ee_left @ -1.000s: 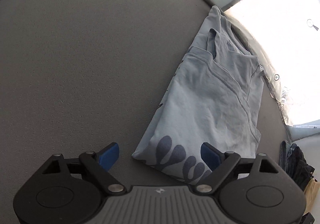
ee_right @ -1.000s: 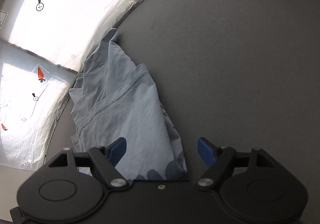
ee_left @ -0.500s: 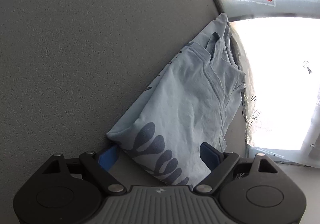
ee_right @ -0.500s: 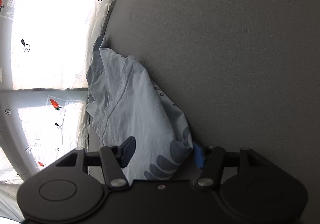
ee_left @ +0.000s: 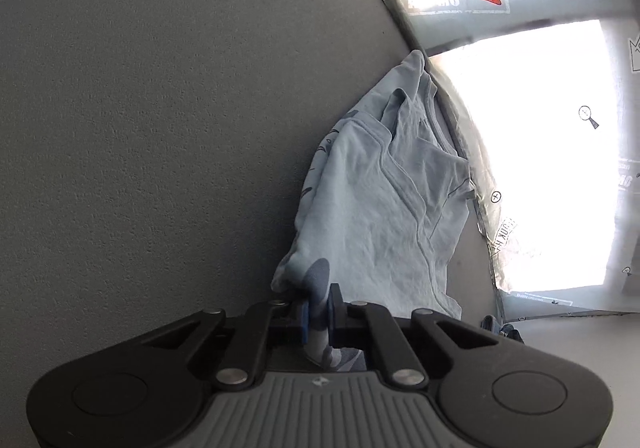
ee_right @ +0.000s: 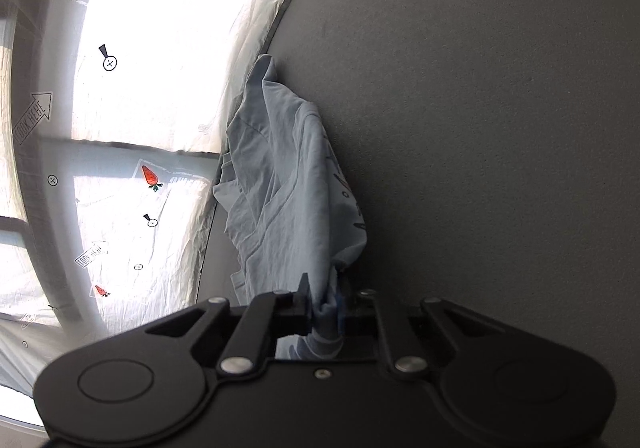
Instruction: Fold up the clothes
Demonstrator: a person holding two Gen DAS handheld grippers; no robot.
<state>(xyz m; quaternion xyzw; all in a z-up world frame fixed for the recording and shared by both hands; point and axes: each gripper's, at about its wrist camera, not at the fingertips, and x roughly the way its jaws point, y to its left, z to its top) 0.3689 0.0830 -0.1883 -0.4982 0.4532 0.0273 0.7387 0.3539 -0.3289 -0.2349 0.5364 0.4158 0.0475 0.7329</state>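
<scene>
A light blue T-shirt point(ee_left: 380, 216) with a dark leaf print lies folded lengthwise on the grey table point(ee_left: 160, 128), its collar end at the far edge. My left gripper point(ee_left: 318, 312) is shut on one near hem corner. My right gripper point(ee_right: 324, 304) is shut on the other near hem corner of the shirt point(ee_right: 288, 200), and the cloth bunches between its pads. The near end of the shirt is lifted off the table; the far end rests on it.
A white printed curtain point(ee_left: 540, 152) with carrot pictures hangs past the table's far edge, also in the right wrist view point(ee_right: 132, 88). Dark clothes point(ee_left: 502, 326) lie at the table's right side.
Both grippers moved onto the shirt's near hem corners and shut on them. The near end of the shirt has risen and bunched.
</scene>
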